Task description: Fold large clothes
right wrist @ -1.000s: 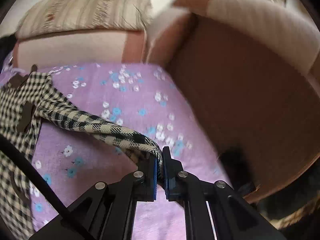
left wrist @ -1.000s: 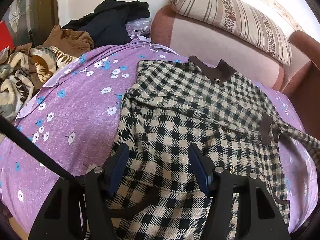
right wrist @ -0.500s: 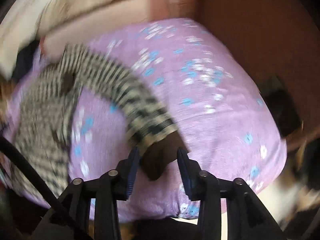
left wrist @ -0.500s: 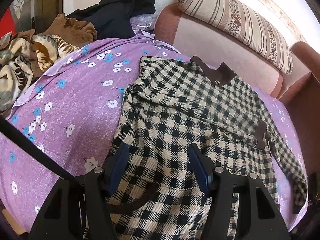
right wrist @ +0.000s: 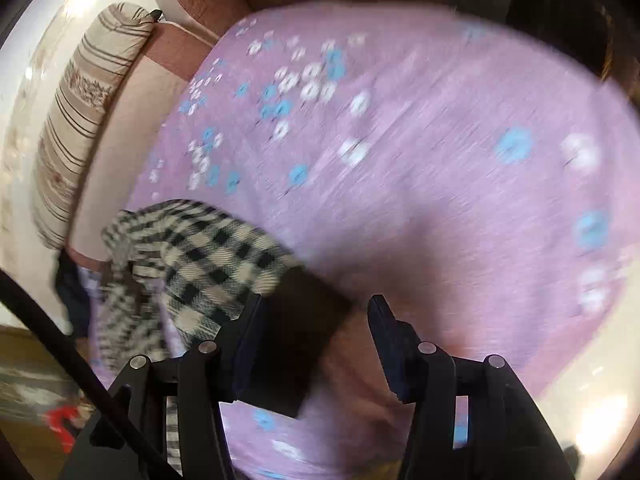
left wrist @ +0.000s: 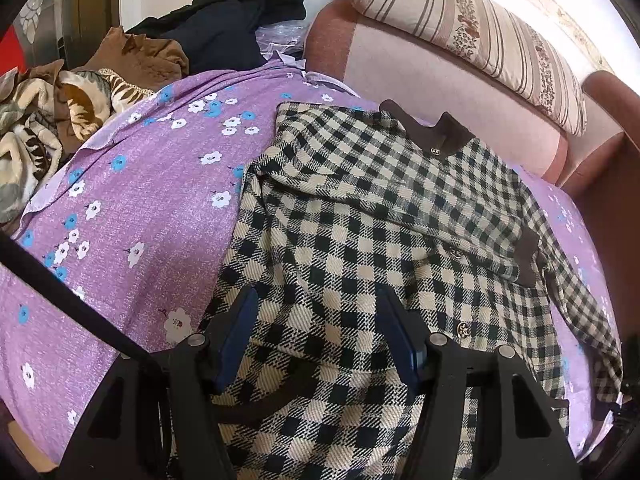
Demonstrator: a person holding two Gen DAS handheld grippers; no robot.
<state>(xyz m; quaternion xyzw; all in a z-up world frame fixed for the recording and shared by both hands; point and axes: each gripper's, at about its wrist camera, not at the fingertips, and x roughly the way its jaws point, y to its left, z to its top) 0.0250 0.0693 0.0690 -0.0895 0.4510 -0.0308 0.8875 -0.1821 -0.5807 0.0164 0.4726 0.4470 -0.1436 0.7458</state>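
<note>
The right gripper (right wrist: 314, 328) has just been opening, its jaws apart around the dropped sleeve cuff (right wrist: 296, 336). The left gripper (left wrist: 316, 328) hovers spread over the checked coat (left wrist: 360, 220). The sleeve hangs near the sofa's front edge and could slide off.

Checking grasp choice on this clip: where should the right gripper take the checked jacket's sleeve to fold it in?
Probably at the dark brown cuff, the sleeve's free end, lying flat on the purple floral sheet between the open right gripper. Come from the outer, sheet side, pinching the cuff across its width, so the sleeve can be carried back over the checked jacket.
</note>
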